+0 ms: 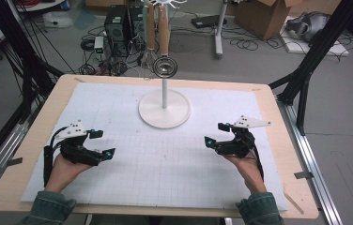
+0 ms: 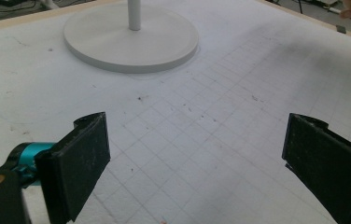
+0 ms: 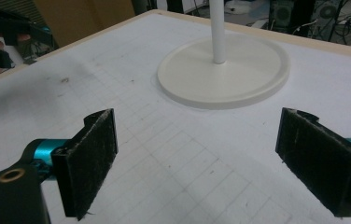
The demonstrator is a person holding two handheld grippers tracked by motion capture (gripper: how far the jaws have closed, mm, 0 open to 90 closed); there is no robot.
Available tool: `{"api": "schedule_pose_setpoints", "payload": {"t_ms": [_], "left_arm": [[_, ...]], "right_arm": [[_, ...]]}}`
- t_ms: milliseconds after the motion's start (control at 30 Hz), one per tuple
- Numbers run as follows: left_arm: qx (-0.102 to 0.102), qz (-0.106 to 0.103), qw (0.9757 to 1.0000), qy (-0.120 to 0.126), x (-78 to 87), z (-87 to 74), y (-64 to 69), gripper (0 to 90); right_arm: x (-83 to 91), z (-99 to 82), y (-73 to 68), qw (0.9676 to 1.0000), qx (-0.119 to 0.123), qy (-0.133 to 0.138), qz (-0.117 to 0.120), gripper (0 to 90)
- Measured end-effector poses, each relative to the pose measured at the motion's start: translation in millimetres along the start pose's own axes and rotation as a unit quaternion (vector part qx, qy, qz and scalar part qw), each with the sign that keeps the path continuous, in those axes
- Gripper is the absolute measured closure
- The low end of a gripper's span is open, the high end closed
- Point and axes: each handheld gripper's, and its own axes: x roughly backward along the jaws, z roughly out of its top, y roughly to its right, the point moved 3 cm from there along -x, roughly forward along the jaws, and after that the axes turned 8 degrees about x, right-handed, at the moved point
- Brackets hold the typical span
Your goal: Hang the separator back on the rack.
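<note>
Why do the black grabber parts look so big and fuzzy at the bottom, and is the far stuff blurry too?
In the left gripper view and the right gripper view, the jaws sit right by the camera, so they loom large and soft; the white stand base stays fairly sharp. In the high view, everything is small and a bit grainy, and the hanging utensils on the stand look blurred. Light is even, shadows faint.

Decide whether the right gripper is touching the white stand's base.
Apart. The right gripper view shows bare gridded mat between the right gripper and the base; its jaws stand open with nothing between them.
</note>
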Motion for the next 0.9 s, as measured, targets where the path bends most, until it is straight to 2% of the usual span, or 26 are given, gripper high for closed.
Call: {"api": "schedule_pose_setpoints", "payload": {"t_ms": [267, 800, 900], "left_arm": [[0.0, 0.006, 1.0, -0.005, -4.5, -6.4, 0.4, 6.6], [0.003, 0.002, 0.9999, -0.01, -7.0, -23.0, 2.8, 6.0], [0.004, 0.001, 0.9999, -0.012, -6.6, -25.3, 4.0, 3.6]], "right_arm": [[7.7, -18.6, -4.9, 1.0, -0.002, -0.005, -0.008, 11.5], [27.1, -52.3, -13.5, 0.9994, -0.015, -0.01, -0.031, 9.9], [30.5, -58.2, -15.6, 0.9991, -0.017, -0.011, -0.037, 9.0]]}}
